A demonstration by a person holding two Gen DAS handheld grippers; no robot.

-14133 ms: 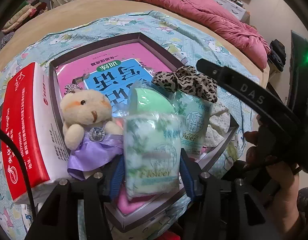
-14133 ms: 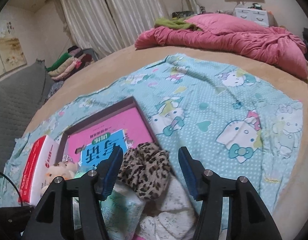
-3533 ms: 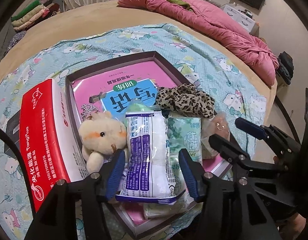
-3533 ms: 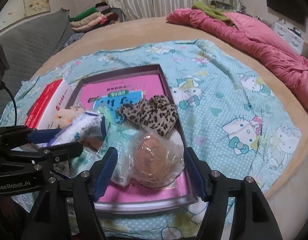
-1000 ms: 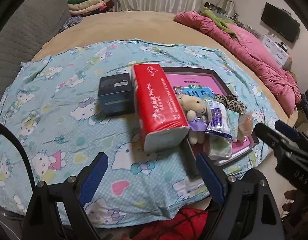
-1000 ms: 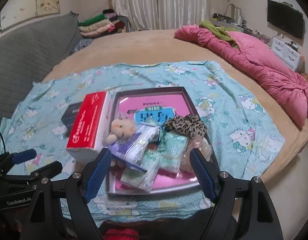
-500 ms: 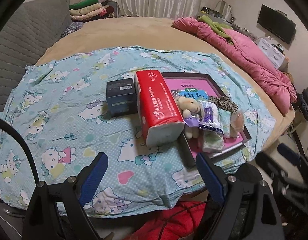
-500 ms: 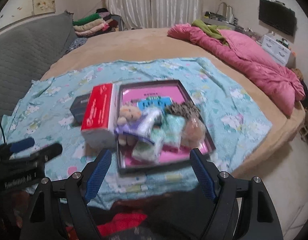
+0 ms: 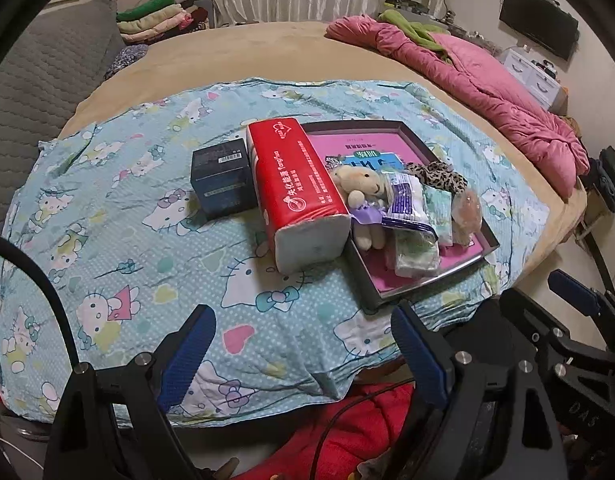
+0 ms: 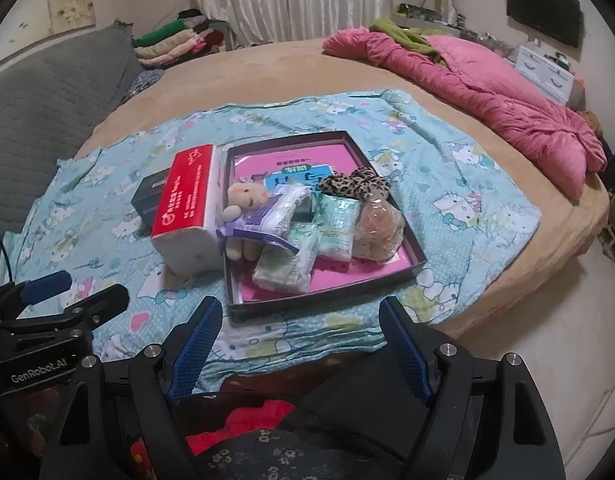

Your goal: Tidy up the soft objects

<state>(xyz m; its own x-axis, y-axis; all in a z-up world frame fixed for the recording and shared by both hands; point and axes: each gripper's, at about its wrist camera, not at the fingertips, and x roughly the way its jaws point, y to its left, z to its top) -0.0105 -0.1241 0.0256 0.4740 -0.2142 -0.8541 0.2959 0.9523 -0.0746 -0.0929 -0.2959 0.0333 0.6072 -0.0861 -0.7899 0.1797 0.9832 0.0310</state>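
Note:
A dark shallow box [image 10: 325, 302] with a pink book inside lies on the blue patterned cloth [image 10: 447, 184]. In it sit a small teddy bear [image 10: 243, 200], several tissue packs [image 10: 335, 220], a purple-and-white pack [image 10: 281, 210], a leopard scrunchie [image 10: 353, 184] and a clear bag with something brownish [image 10: 377, 232]. A red tissue pack [image 9: 295, 188] leans beside the box. My left gripper [image 9: 303, 352] hangs open over the cloth's near edge, holding nothing. My right gripper [image 10: 299, 346] is open too, well short of the box, and it shows at the lower right in the left wrist view [image 9: 563, 316].
A dark small box [image 9: 221, 178] stands left of the red pack. A pink quilt [image 10: 467, 76] lies along the bed's far right. A grey padded headboard [image 10: 47, 92] is at the left, folded clothes [image 10: 175, 40] behind. Red fabric [image 9: 347, 432] lies below both grippers.
Both grippers have drawn back from the box, so the whole cloth and bed edge now show. Both stay open. The objects in the box have not moved.

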